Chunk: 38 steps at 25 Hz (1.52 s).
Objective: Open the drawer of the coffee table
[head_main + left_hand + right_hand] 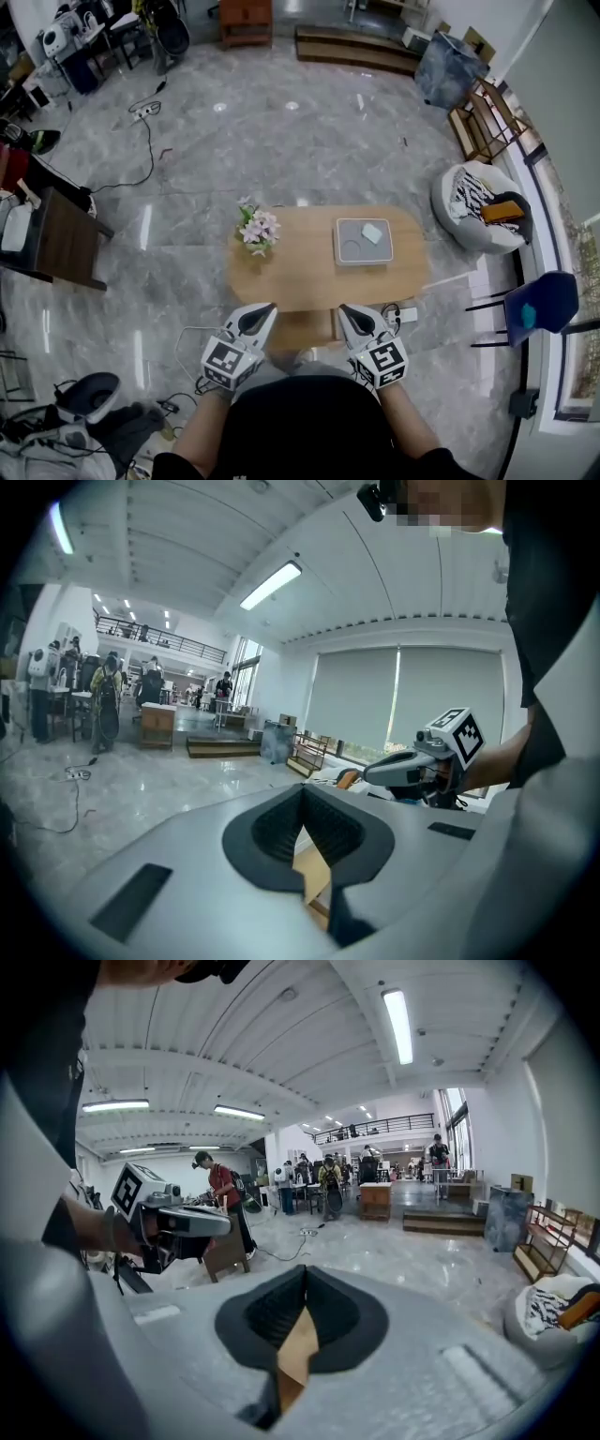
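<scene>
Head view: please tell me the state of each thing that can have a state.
Left gripper, shut, empty.
Right gripper, shut, empty.
Flowers, upright on the table.
Grey tray, flat on the table, small white thing on it.
Wooden part under the table's near edge, maybe the drawer; open or shut unclear.

One coffee table (309,277) is standing on the floor (281,141), carrying one bunch of flowers (258,228) and one grey square tray (384,253), which is holding one small white block (373,232). Two grippers are showing: the left gripper (269,308) and the right gripper (343,309). Two seats are standing at the right: one white round chair (459,202), one blue chair (536,302).
</scene>
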Each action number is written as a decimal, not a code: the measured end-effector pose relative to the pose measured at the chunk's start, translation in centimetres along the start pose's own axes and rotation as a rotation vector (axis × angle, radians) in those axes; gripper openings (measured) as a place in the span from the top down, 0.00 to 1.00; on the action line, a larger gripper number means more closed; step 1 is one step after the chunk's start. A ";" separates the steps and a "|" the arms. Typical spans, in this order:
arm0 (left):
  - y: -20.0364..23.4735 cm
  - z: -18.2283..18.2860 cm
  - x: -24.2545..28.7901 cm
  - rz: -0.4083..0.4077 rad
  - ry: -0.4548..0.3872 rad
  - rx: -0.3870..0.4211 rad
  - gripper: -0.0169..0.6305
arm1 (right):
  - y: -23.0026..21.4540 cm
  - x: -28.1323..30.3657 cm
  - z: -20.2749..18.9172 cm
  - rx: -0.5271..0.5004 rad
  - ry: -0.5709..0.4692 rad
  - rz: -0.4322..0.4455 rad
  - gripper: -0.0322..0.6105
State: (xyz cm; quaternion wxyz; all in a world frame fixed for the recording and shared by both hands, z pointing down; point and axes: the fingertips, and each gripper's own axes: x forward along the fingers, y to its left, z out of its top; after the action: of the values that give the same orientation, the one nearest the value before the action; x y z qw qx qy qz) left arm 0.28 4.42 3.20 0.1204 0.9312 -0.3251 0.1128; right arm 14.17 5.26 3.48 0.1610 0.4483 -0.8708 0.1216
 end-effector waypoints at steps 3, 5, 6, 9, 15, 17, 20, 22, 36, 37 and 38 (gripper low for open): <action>-0.4 2.0 -0.9 0.000 -0.020 0.024 0.95 | 0.4 -0.5 1.8 -0.007 -0.031 -0.015 0.95; -0.8 3.0 -1.5 0.004 -0.034 0.033 0.95 | 0.6 -1.0 2.8 -0.013 -0.054 -0.027 0.95; -0.9 3.4 -1.8 0.006 -0.040 0.035 0.95 | 0.7 -1.2 3.3 -0.017 -0.065 -0.032 0.95; -1.0 4.5 -2.6 0.008 -0.050 0.045 0.95 | 1.3 -1.7 4.6 -0.021 -0.098 -0.041 0.95; -1.5 5.7 -3.8 0.010 -0.063 0.079 0.95 | 2.9 -2.8 5.7 -0.002 -0.128 -0.037 0.95; -1.6 5.9 -4.1 0.016 -0.065 0.088 0.95 | 3.3 -3.0 6.0 0.002 -0.134 -0.035 0.95; -1.6 5.7 -4.6 0.021 -0.067 0.095 0.95 | 3.6 -2.9 6.1 0.004 -0.140 -0.035 0.95; -1.6 5.5 -4.8 0.020 -0.065 0.097 0.95 | 3.8 -2.9 6.2 0.007 -0.144 -0.036 0.95; -0.8 6.5 -7.0 0.043 -0.095 0.107 0.95 | 5.4 -3.1 7.8 -0.005 -0.174 -0.024 0.95; -0.9 6.6 -7.1 0.043 -0.097 0.104 0.95 | 5.6 -3.2 8.0 -0.006 -0.177 -0.024 0.95; -1.0 6.9 -7.2 0.045 -0.100 0.096 0.95 | 5.7 -3.3 8.2 -0.006 -0.181 -0.024 0.95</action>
State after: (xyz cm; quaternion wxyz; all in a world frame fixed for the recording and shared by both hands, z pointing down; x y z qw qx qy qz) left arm -3.70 7.30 -5.52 0.0568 0.9328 -0.3457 0.0844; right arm 9.90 8.02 -5.73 0.0845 0.4673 -0.8768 0.0759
